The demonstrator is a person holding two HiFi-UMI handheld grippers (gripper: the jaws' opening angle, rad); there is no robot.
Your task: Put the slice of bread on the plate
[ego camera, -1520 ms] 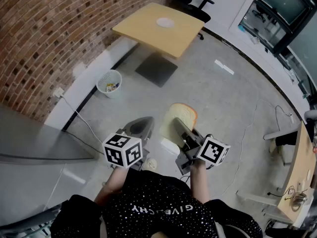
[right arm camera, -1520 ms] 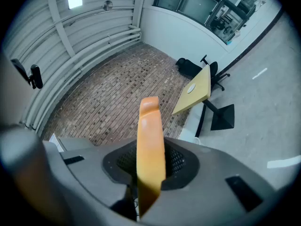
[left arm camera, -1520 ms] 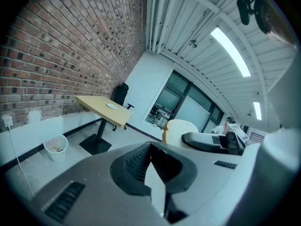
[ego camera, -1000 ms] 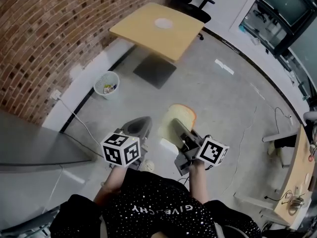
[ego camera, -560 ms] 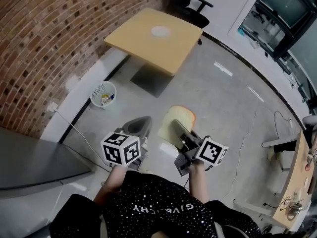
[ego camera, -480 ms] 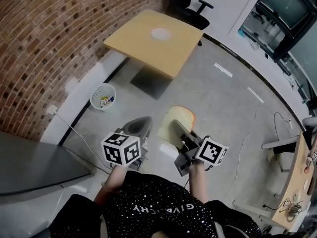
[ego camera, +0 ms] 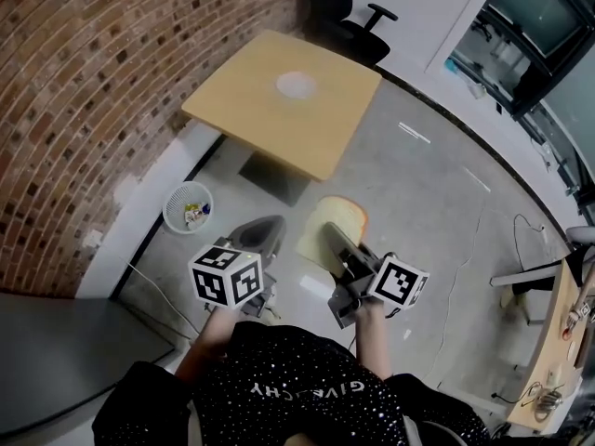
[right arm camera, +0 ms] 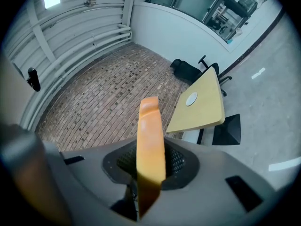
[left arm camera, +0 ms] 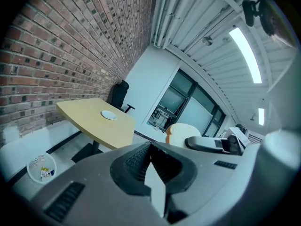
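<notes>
Arched, golden-crusted bread slice (right arm camera: 150, 145); round white plate (ego camera: 296, 84)

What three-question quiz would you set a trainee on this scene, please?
1. True or false: the tan-crusted slice of bread already lies on the round white plate.
2. What does the right hand-held gripper grip? A) the bread; B) a cup; C) nothing.
3. What does the plate rest on?
Key: 1 false; 2 A; 3 the light wooden table.
</notes>
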